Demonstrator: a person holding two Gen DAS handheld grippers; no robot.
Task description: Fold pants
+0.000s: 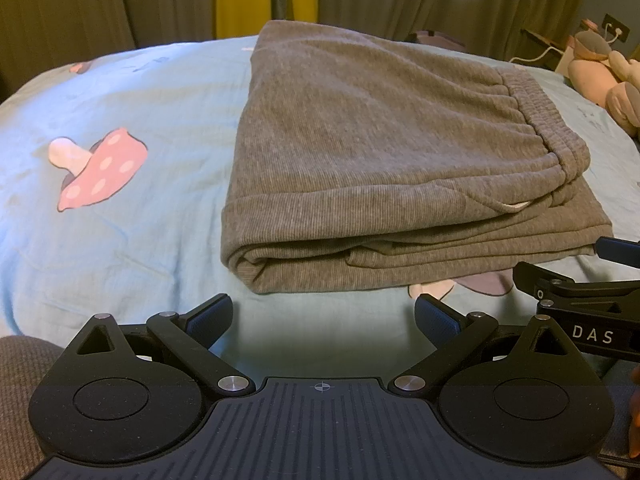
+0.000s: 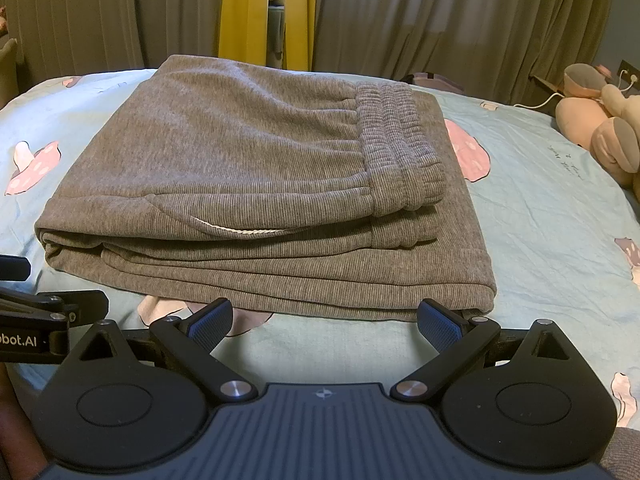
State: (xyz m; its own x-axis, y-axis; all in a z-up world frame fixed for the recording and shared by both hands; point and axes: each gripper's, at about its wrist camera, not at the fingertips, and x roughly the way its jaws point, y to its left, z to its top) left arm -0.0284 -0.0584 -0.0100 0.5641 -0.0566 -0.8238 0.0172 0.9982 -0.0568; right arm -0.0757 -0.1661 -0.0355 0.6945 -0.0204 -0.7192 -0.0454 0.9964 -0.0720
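One pair of grey pants point(image 2: 256, 184), folded, centre frame on your bed point(image 2: 552, 216). Two grippers, left gripper point(image 1: 324, 316) and right gripper point(image 2: 325, 320): fingers spread wide, holding nothing, lower frame just short of the pants.

Each gripper point(image 1: 324, 316) point(image 2: 325, 320) is matte black, with two round discs, triangular cut-outs, silver screws and blue textured pads point(image 2: 438, 326). A ribbed dark-blue plate carries a crosshair mark. White lettering reads "DAS" at right, "bot.AI" at left.
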